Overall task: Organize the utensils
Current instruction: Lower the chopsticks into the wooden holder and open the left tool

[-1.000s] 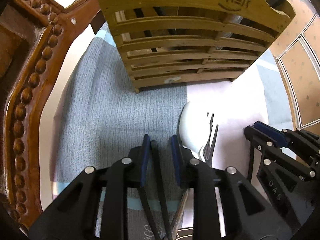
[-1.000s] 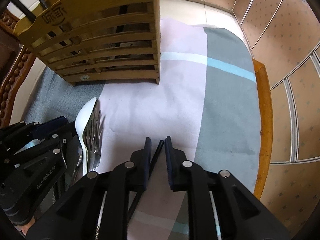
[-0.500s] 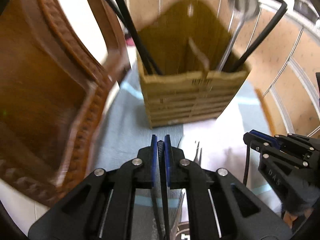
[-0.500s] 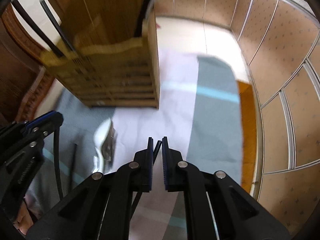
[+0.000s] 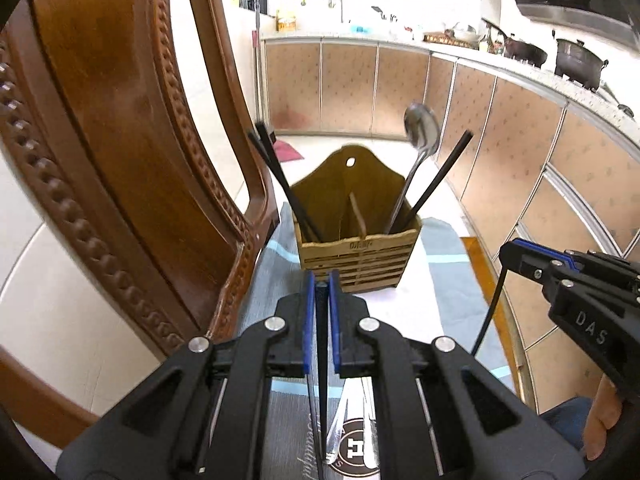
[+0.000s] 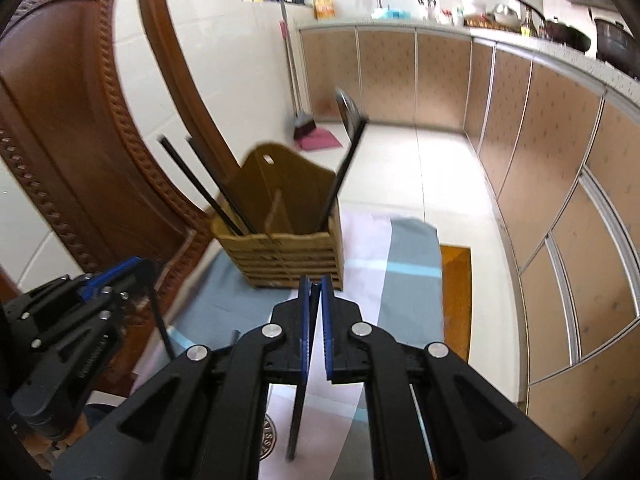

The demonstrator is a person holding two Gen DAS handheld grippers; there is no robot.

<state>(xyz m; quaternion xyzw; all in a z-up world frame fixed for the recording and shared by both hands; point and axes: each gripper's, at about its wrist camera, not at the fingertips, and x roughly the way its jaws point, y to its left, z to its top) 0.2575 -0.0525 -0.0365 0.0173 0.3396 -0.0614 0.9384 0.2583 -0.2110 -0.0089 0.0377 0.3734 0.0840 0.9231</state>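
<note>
A slatted bamboo utensil holder (image 5: 356, 256) stands on the cloth-covered table; it also shows in the right wrist view (image 6: 284, 244). It holds black chopsticks (image 5: 280, 184) on the left, and a metal spoon (image 5: 416, 148) and one black chopstick (image 5: 440, 176) on the right. My left gripper (image 5: 321, 284) is shut on a black chopstick (image 5: 321, 360), raised in front of the holder. My right gripper (image 6: 315, 286) is shut on another black chopstick (image 6: 298, 412), raised beside it. A spoon and fork (image 5: 356, 408) lie on the table below.
A carved wooden chair back (image 5: 120, 140) rises close on the left. The grey, pink and blue-striped cloth (image 6: 404, 256) covers the table, whose wooden edge (image 6: 456, 292) shows on the right. Kitchen cabinets (image 5: 500, 140) lie beyond.
Both grippers closed on chopsticks lying on the table and lifted them up and back. The holder now looks smaller and farther away, seen from above.
</note>
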